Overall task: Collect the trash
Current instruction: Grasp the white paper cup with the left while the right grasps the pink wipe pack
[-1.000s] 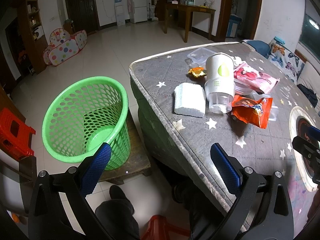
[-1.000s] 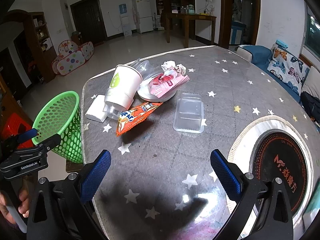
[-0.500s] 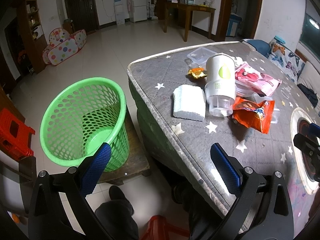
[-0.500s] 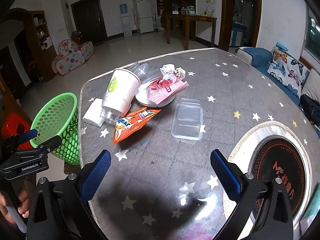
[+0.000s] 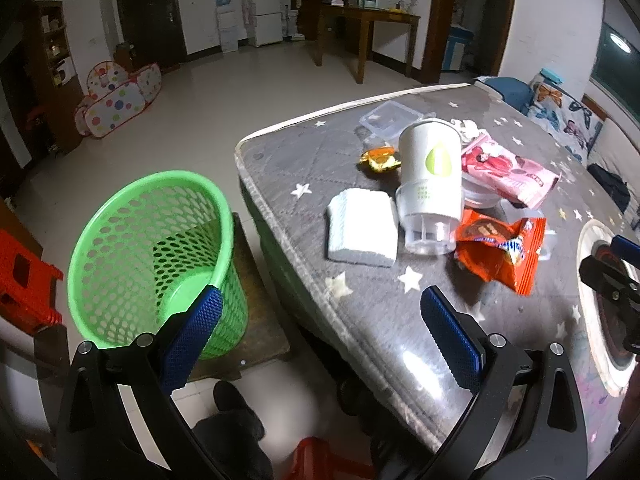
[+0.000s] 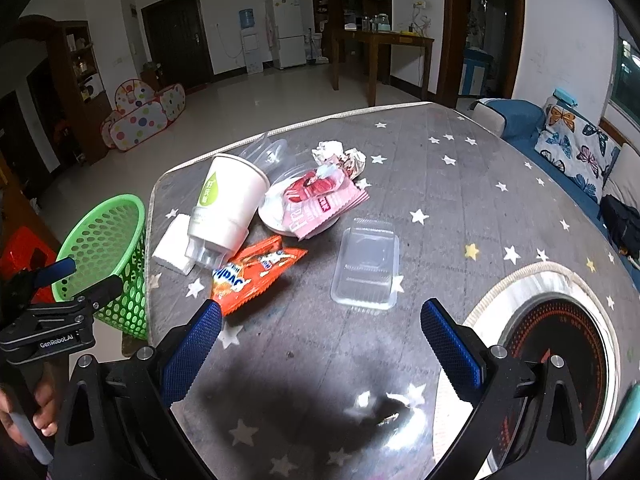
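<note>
**Trash spread on the star-patterned table, basket on the floor beside it**

Trash lies clustered near one corner of the grey star-patterned table (image 6: 460, 208). We note the green mesh basket (image 5: 152, 256) standing on the floor just off that corner, on a low wooden board, with nothing visible inside it.

Largest among the litter is the white paper cup (image 6: 228, 204), tipped on its side with a clear lid end toward the table edge. Beside it sits a white plate (image 6: 272, 216) with a pink snack packet (image 6: 320, 204) lying across it. A clear plastic clamshell box (image 6: 366, 266) lies apart, nearer the table's middle. The orange snack wrapper (image 6: 252, 270) touches the cup's lid end. A folded white napkin wad (image 5: 362, 228) lies just beside the cup, on the basket side. Crumpled paper (image 6: 338, 156) rests behind the plate; a small orange-gold wrapper (image 5: 380, 159) sits near the cup.

Our left gripper (image 5: 316, 336) hangs spread wide and empty over the table edge. Our right gripper (image 6: 316, 336) hovers above the table, likewise spread and empty.
</note>
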The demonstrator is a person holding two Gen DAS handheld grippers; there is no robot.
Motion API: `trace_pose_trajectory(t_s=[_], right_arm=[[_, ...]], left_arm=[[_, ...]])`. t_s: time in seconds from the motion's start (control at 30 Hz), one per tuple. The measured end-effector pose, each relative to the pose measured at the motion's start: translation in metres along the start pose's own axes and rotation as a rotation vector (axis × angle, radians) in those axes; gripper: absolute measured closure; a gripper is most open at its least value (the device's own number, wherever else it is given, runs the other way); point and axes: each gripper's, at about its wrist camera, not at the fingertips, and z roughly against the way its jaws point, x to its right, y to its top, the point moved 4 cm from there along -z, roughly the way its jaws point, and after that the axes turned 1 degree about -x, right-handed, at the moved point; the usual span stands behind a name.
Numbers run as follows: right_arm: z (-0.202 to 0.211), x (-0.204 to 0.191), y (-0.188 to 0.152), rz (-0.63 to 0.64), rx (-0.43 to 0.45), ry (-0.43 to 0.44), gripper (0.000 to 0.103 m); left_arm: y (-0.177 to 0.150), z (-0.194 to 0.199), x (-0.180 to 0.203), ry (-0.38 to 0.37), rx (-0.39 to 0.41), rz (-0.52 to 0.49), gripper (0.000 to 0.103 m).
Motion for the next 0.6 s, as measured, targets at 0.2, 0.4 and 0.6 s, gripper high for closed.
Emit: trace_pose_trajectory(t_s=[0.2,0.4,0.6], right_arm=[[-0.009,0.005,0.013,0.003,-0.004,0.007,0.007],[-0.021,0.012,0.027,0.012,-0.008,0.022,0.007],[-0.033,0.024,0.043,-0.003,-0.025,0.037,0.007]], left_arm=[[0.017,-0.005,0.005,-0.015,0.008,-0.013,0.006],[0.035,-0.012,0.012,-0.064,0.012,-0.025,0.008],[0.065,-0.025,0.024,-0.15,0.004,-0.036,0.014]])
